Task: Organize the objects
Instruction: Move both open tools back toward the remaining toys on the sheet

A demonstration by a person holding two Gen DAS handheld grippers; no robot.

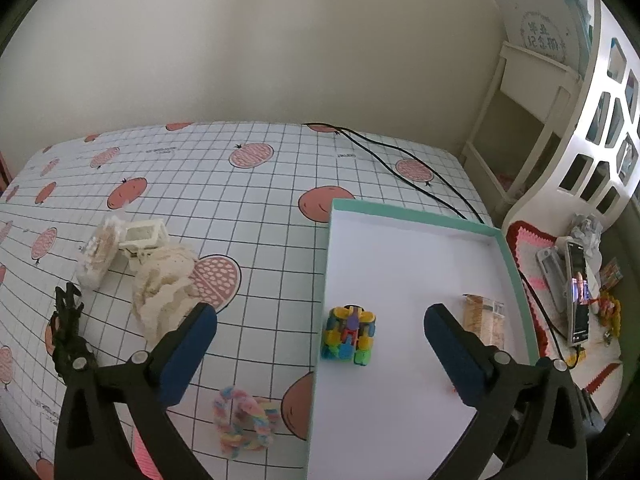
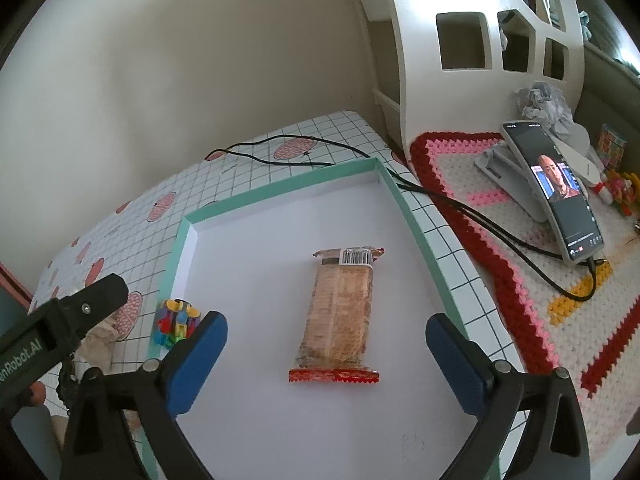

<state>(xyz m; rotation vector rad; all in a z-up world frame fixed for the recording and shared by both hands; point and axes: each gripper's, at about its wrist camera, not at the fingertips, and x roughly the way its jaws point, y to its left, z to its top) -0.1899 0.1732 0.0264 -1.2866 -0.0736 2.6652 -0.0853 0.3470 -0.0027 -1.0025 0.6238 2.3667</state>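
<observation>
A shallow tray with a teal rim (image 1: 416, 216) (image 2: 280, 188) and a white floor lies on the checked tablecloth. A multicoloured block toy (image 1: 350, 336) (image 2: 176, 322) sits at the tray's left edge. A wrapped snack bar (image 2: 340, 312) (image 1: 482, 318) lies flat on the tray floor. My left gripper (image 1: 320, 316) is open just in front of the toy, holding nothing. My right gripper (image 2: 326, 324) is open above the snack bar, its pads apart on either side and not touching it. On the cloth lie cream lace pieces (image 1: 164, 292), a pastel twisted rope (image 1: 244, 416) and a black item (image 1: 68, 328).
A small white box (image 1: 144, 236) and a clear bag (image 1: 98, 256) lie left of the lace. A black cable (image 1: 400, 172) (image 2: 500, 232) runs behind the tray to a phone (image 2: 560, 192) propped on a crochet mat (image 2: 520, 300). A white shelf (image 2: 480, 40) stands behind.
</observation>
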